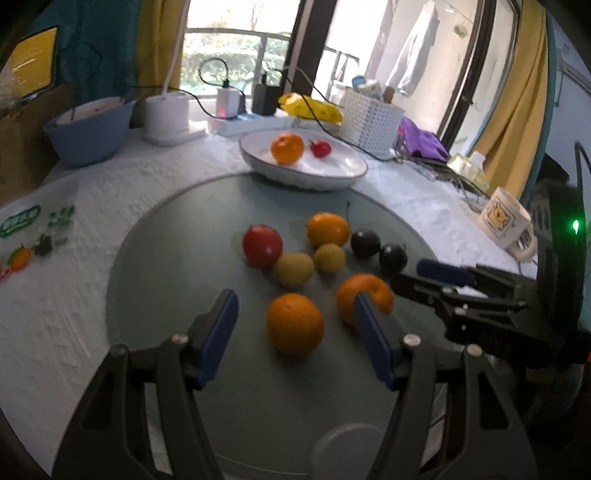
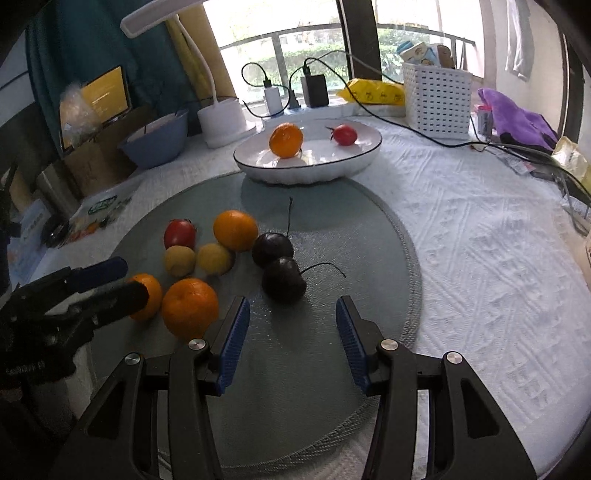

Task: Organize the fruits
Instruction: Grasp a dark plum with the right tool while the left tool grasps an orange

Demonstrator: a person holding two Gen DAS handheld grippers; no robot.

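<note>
Both tongs part-open, empty. Left tongs frame nearest orange on grey mat; right tongs face dark plum. Lower squarely, close gently, carry to white bowl.

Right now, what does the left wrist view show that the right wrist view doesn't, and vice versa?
Left wrist only: a white mug with a yellow cartoon print at the table's right edge, and the right tool seen from the side.

Right wrist only: the white desk lamp head overhead, a lit yellow screen, and the left tool from the side.

Both: the white plate holding a mandarin and a small red fruit, and loose fruit on the grey round mat.
</note>
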